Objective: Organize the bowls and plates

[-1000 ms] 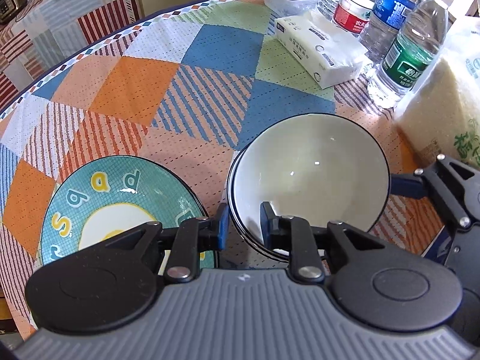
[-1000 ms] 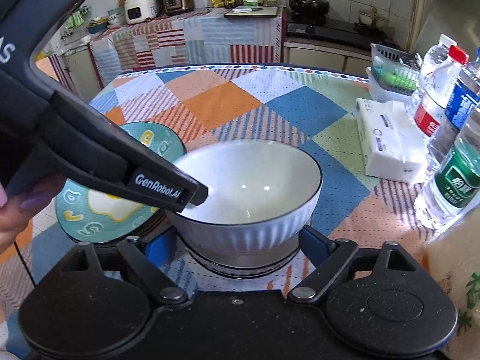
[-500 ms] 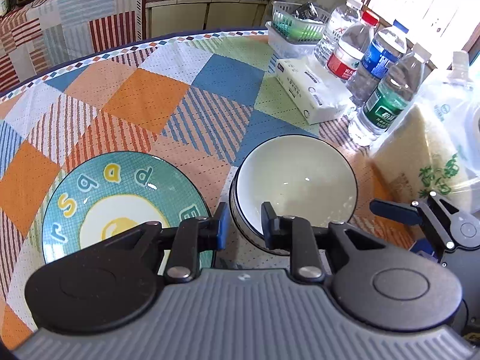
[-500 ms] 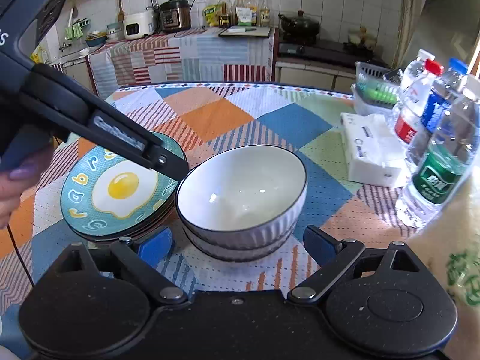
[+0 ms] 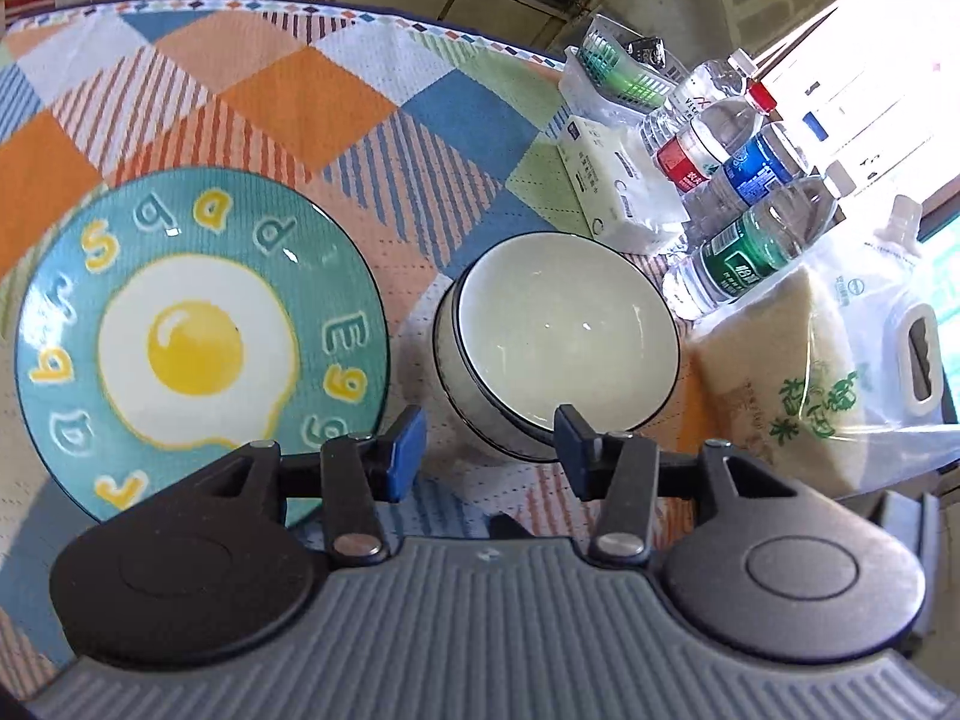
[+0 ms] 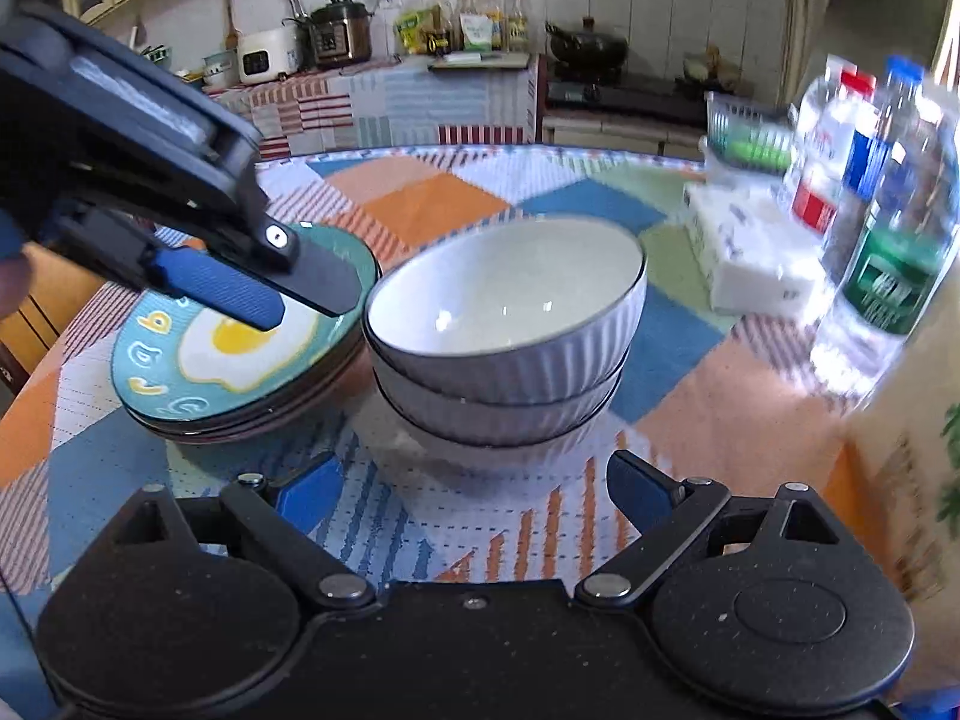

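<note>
Left gripper (image 5: pixel 489 450): pitched steeply down, jaws opening, blue pads apart, nothing between them. From the right wrist view it enters at upper left, its fingers (image 6: pixel 222 291) slanting down to the right, one blue pad face showing. Part of a hand (image 6: pixel 12 276) at the left edge behind it.

Right gripper (image 6: pixel 474 489): angled down, jaws spread wide, blue pads well apart, gap empty.

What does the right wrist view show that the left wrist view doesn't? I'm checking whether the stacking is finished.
Only the right wrist view shows the bowls nested three high, several plates stacked, and the left gripper over the plates, jaws opening, empty. Only the left wrist view shows the rice bag. Both share the egg plate, top bowl, bottles and tissue pack.
</note>
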`<state>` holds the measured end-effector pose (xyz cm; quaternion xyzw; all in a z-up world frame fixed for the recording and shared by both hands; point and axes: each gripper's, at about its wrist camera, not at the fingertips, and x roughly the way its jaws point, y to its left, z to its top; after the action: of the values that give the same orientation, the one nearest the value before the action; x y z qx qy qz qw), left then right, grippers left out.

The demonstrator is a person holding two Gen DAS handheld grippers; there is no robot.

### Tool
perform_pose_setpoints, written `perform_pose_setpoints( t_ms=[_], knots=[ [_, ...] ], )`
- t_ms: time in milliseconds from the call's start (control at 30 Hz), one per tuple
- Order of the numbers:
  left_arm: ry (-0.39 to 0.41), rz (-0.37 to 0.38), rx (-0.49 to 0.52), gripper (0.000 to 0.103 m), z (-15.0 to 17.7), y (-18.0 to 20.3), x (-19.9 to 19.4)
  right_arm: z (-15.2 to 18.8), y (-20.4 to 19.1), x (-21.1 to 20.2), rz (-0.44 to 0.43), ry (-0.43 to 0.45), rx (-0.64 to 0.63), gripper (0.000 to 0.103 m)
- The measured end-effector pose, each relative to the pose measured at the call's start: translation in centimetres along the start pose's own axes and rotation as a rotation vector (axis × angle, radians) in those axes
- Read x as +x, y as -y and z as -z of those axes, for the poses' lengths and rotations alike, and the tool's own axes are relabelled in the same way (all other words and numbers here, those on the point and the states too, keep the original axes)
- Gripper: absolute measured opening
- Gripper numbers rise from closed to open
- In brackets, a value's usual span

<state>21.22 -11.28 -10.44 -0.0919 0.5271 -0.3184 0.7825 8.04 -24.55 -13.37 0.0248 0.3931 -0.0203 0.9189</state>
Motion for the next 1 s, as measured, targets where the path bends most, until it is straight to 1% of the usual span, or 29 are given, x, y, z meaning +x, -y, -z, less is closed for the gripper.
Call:
perform_pose_setpoints(
  t_ms=[167, 233, 300, 400, 467, 567, 600, 700, 867, 1000],
  knots=[
    [-0.007, 0.023, -0.053, 0.054, 0.4, 0.2, 1.0, 0.2, -0.4, 2.0, 0.028, -0.011, -0.058, 0.097],
    [-0.008, 0.032, -0.078, 0.057, 0.4, 0.2, 1.5, 0.2, -0.2, 2.7, 0.023, -0.012, -0.049, 0.097],
    [-0.01, 0.016, -0.098, 0.063, 0.4, 0.1, 2.1, 0.1, 0.1, 3.4, 0.021, -0.015, -0.029, 0.097],
    [-0.014, -0.005, -0.105, 0.064, 0.3, 0.1, 3.0, 0.1, 0.7, 4.1, 0.015, -0.002, -0.007, 0.097],
    [-0.018, -0.012, -0.115, 0.064, 0.2, 0.1, 3.6, 0.1, 1.2, 4.3, -0.006, 0.018, 0.018, 0.097],
    [-0.021, -0.011, -0.142, 0.062, 0.1, 0.1, 4.4, 0.3, 1.9, 4.8, -0.051, 0.038, 0.055, 0.097],
    [-0.023, -0.016, -0.15, 0.059, 0.0, 0.1, 4.7, 0.3, 1.9, 4.9, -0.058, 0.047, 0.047, 0.097],
    [-0.028, -0.029, -0.161, 0.051, 0.1, 0.2, 5.4, 0.4, 1.6, 5.3, -0.059, 0.06, 0.009, 0.098],
    [0.001, -0.065, -0.17, 0.044, 0.5, 0.2, 5.8, 0.4, 1.7, 6.4, -0.077, 0.067, 0.002, 0.099],
    [0.003, -0.066, -0.186, 0.044, 0.8, -0.3, 6.5, 0.3, 1.6, 6.8, -0.075, 0.066, -0.009, 0.098]
  ],
)
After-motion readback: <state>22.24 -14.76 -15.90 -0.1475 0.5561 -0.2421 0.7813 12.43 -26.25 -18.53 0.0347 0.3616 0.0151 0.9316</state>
